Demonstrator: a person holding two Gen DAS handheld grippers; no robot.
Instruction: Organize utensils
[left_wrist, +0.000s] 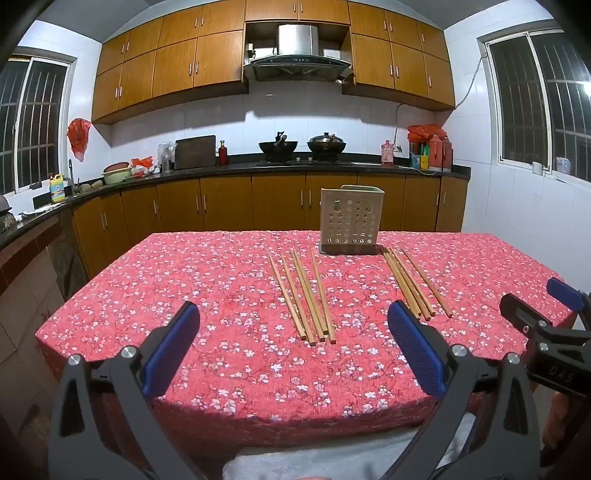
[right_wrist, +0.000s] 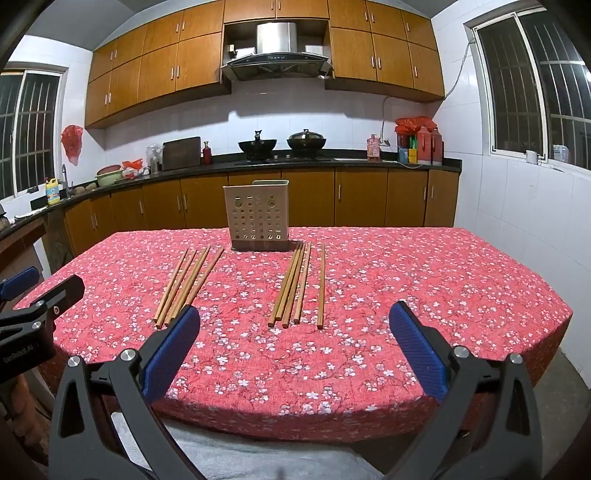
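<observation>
Two groups of wooden chopsticks lie on the red floral tablecloth. The left group (left_wrist: 303, 295) (right_wrist: 188, 282) holds several sticks, and so does the right group (left_wrist: 413, 282) (right_wrist: 299, 284). A beige perforated utensil holder (left_wrist: 351, 219) (right_wrist: 256, 218) stands upright behind them, between the groups. My left gripper (left_wrist: 295, 347) is open and empty, near the front table edge before the left group. My right gripper (right_wrist: 295, 349) is open and empty before the right group. It also shows at the right edge of the left wrist view (left_wrist: 546, 317).
The table (left_wrist: 184, 280) (right_wrist: 443, 280) fills the middle, with its front edge just under my grippers. A white cloth (right_wrist: 240, 454) lies below the front edge. Kitchen counters with woks (left_wrist: 301, 147) run along the back and left walls.
</observation>
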